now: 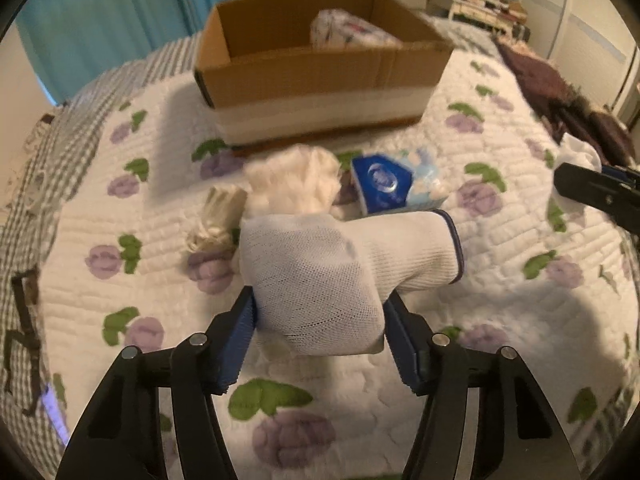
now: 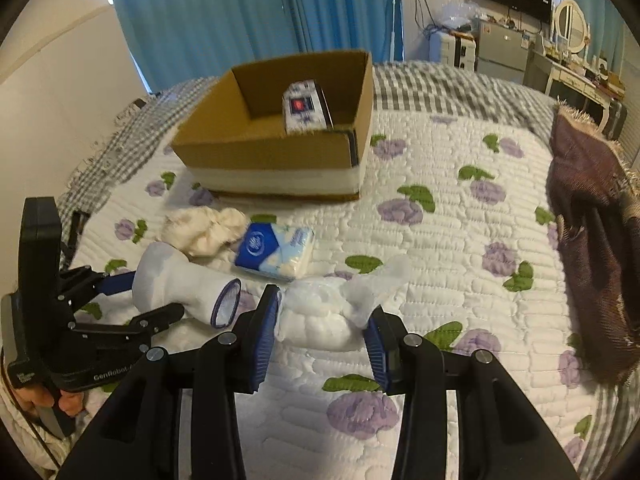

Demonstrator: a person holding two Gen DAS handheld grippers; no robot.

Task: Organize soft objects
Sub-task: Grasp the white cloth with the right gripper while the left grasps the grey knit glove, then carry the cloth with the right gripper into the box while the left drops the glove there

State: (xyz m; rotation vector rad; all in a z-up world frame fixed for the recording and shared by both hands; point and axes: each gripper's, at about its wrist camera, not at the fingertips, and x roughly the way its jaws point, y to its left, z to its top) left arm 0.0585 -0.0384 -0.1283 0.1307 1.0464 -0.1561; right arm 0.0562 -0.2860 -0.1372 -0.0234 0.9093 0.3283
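Note:
My left gripper [image 1: 320, 312] is shut on a white knit sock with a dark blue cuff [image 1: 328, 276] and holds it above the quilt; the sock also shows in the right wrist view [image 2: 180, 284]. My right gripper [image 2: 322, 320] is shut on a white bundled cloth [image 2: 320, 316] resting on the quilt. A fluffy cream cloth [image 1: 296, 180] [image 2: 204, 228] and a blue tissue pack [image 1: 396, 184] [image 2: 276, 252] lie ahead. A cardboard box [image 1: 320, 76] [image 2: 276, 148] stands behind them with a wrapped pack [image 2: 306, 106] inside.
A small cream rolled item [image 1: 218, 220] lies left of the fluffy cloth. A dark maroon blanket [image 2: 592, 216] lies at the bed's right edge. The flowered quilt [image 2: 460, 240] covers the bed. Blue curtains and furniture stand beyond.

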